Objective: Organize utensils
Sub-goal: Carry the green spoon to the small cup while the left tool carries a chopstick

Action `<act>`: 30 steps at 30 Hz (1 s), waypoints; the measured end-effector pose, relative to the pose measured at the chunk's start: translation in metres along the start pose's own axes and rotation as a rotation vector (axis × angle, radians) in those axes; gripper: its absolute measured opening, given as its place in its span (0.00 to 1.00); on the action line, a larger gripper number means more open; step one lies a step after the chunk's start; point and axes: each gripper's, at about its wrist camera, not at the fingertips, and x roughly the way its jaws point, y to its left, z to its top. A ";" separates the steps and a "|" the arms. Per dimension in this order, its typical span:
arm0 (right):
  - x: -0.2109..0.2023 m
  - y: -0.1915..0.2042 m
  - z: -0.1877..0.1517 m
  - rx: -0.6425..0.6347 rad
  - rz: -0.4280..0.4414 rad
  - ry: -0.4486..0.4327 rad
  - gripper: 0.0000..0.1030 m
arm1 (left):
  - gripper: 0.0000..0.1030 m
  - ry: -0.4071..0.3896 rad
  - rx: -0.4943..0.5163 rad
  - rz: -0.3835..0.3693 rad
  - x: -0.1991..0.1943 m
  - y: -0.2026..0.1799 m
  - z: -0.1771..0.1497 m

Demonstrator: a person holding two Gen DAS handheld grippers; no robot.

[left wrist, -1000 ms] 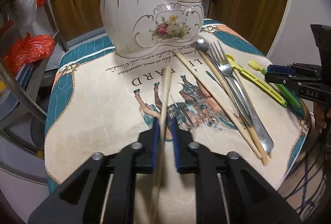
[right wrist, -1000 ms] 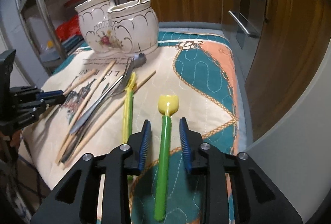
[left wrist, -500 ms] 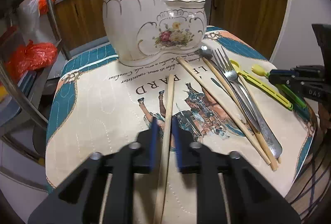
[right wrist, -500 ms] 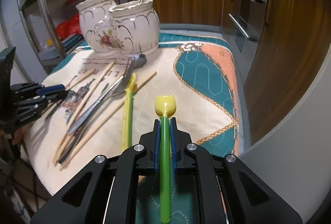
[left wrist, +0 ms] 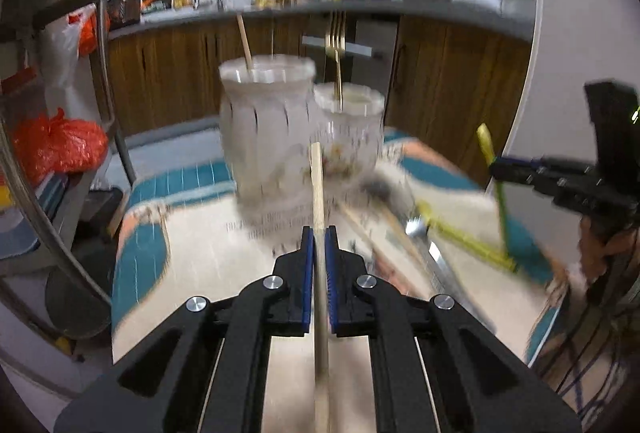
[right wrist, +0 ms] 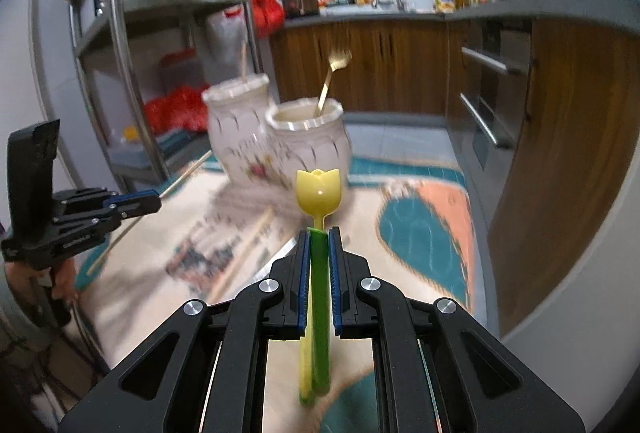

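Note:
My left gripper (left wrist: 319, 233) is shut on a wooden chopstick (left wrist: 318, 185) and holds it lifted, pointing at the white floral double holder (left wrist: 296, 129). My right gripper (right wrist: 319, 233) is shut on a green-handled spoon with a yellow tulip bowl (right wrist: 318, 191), raised above the mat. The holder (right wrist: 280, 141) holds a gold fork (right wrist: 334, 73) in its small pot and a chopstick (left wrist: 245, 43) in the tall pot. The right gripper with the spoon shows at the right of the left wrist view (left wrist: 496, 169). The left gripper shows at the left of the right wrist view (right wrist: 154, 201).
A chopstick (right wrist: 244, 253), metal cutlery (left wrist: 420, 225) and a yellow utensil (left wrist: 468, 241) lie on the printed mat (left wrist: 192, 257). A metal shelf rack with red bags (left wrist: 56, 149) stands left. Wooden cabinets (right wrist: 400, 65) lie behind. The table edge is at the right.
Both grippers have lifted their utensils off the mat and tilted up. The chopstick and the green spoon are now in the air, and the view is blurred by motion.

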 end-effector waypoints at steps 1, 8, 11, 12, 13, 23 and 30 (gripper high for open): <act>0.000 0.002 0.005 0.000 0.001 -0.019 0.10 | 0.06 -0.042 -0.013 -0.013 -0.005 0.002 0.005; 0.006 0.014 0.034 -0.018 0.013 -0.098 0.10 | 0.06 -0.221 -0.042 -0.026 -0.019 0.014 0.043; 0.008 0.018 0.050 -0.035 0.017 -0.131 0.10 | 0.06 -0.274 -0.028 -0.021 -0.019 0.017 0.064; 0.009 0.018 0.058 -0.037 0.018 -0.149 0.10 | 0.06 -0.284 -0.027 -0.027 -0.018 0.018 0.070; 0.009 0.018 0.063 -0.036 0.020 -0.159 0.10 | 0.06 -0.302 -0.028 -0.033 -0.015 0.021 0.079; 0.029 0.004 0.124 0.034 0.056 -0.266 0.10 | 0.06 -0.396 -0.079 -0.075 0.022 0.043 0.143; 0.047 -0.004 0.140 0.059 0.032 -0.303 0.10 | 0.06 -0.413 -0.070 -0.037 0.061 0.046 0.166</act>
